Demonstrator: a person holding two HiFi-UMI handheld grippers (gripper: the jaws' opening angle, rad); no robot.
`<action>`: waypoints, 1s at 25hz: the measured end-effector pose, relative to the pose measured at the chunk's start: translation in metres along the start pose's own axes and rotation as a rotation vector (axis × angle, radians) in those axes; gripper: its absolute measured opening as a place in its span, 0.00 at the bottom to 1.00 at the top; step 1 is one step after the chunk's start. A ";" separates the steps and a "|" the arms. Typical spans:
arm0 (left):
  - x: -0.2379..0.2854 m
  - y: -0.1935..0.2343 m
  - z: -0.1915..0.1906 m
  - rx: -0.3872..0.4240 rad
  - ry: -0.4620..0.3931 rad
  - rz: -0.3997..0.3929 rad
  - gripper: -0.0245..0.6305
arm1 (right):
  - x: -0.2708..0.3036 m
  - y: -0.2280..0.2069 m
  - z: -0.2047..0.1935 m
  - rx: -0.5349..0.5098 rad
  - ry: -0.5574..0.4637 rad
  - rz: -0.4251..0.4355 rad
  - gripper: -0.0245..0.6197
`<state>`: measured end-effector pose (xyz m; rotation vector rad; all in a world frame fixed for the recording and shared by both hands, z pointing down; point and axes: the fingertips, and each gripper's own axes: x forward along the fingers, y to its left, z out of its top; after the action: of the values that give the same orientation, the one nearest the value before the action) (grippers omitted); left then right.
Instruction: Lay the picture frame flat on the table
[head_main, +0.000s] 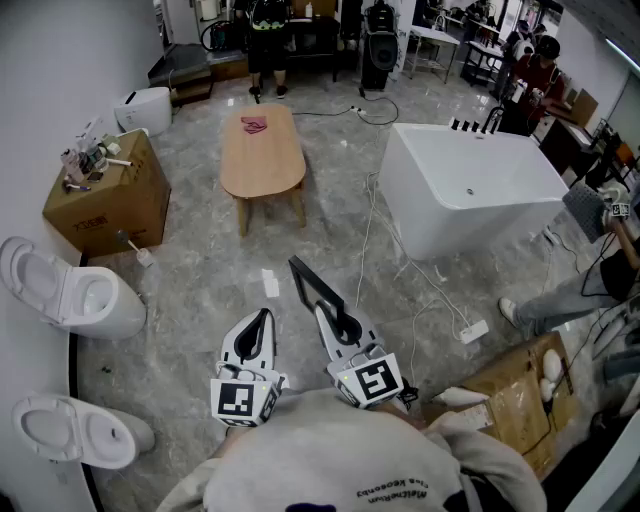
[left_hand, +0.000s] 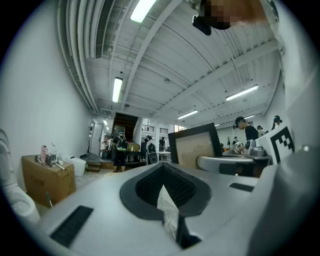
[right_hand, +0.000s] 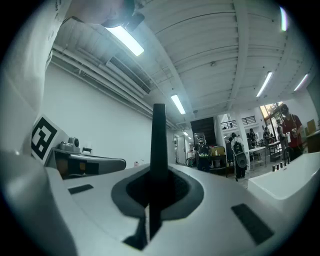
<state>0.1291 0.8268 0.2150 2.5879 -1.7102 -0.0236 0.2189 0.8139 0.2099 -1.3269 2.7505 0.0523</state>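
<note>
- Down at 6 o'clock in the head view, low over the grey floor (head_main: 200, 290), I hold both grippers side by side and level, the left just beside the right.
- My right gripper (head_main: 325, 315) has its fingers closed almost fully, clamped on the picture frame (head_main: 308, 282).
- From those fingers the frame sticks out toward 11 o'clock, off the floor.
- In the right gripper view the frame (right_hand: 159, 140) stands upright and edge-on, a thin dark bar rising from between the pads of the right gripper (right_hand: 150, 210).
- My left gripper (head_main: 262, 318) has its fingers pressed together with nothing between them; the left gripper view shows the left gripper (left_hand: 164, 190) with its pads meeting along one seam.
- In that same view the frame (left_hand: 196, 146) shows at 2 o'clock, a tan panel inside a dark border, apart from my left fingers.
- The wooden table (head_main: 262, 165) lies at 12 o'clock, well apart from the frame, with a small pink thing (head_main: 255, 124) on its far end.
- A white bathtub (head_main: 470, 195) stands at 2 o'clock.
</note>
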 end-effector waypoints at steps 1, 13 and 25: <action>0.001 0.004 0.003 0.002 -0.006 0.008 0.05 | 0.003 0.000 0.004 -0.007 -0.005 0.001 0.06; 0.003 0.031 0.017 0.001 -0.040 0.053 0.05 | 0.027 0.005 0.013 -0.003 -0.017 -0.036 0.07; 0.005 0.049 0.028 0.006 -0.095 0.038 0.05 | 0.033 0.001 0.022 -0.063 -0.037 -0.110 0.07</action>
<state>0.0851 0.8024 0.1896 2.5978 -1.7919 -0.1426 0.1992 0.7900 0.1844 -1.4746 2.6615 0.1555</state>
